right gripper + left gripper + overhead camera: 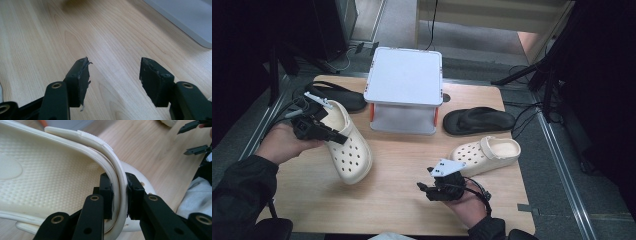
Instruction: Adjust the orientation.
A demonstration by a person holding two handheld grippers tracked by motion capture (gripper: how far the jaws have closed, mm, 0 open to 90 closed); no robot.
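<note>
A cream clog (349, 152) is off to the left of the wooden table (402, 165), with my left gripper (337, 136) shut on its side wall. In the left gripper view the black pads (133, 192) pinch the clog's rim and folded heel strap (110, 147), and the dimpled insole (50, 170) lies to the left. A matching cream clog (486, 152) lies on the table at the right. My right gripper (426, 189) hovers near the front edge, just left of that clog, open with nothing between its fingers (113, 75).
A white two-level stand (404, 80) sits at the back middle of the table. One black flip-flop (479, 120) lies to its right and another (337, 96) to its left, behind the held clog. Bare wood (50, 37) lies under the right gripper.
</note>
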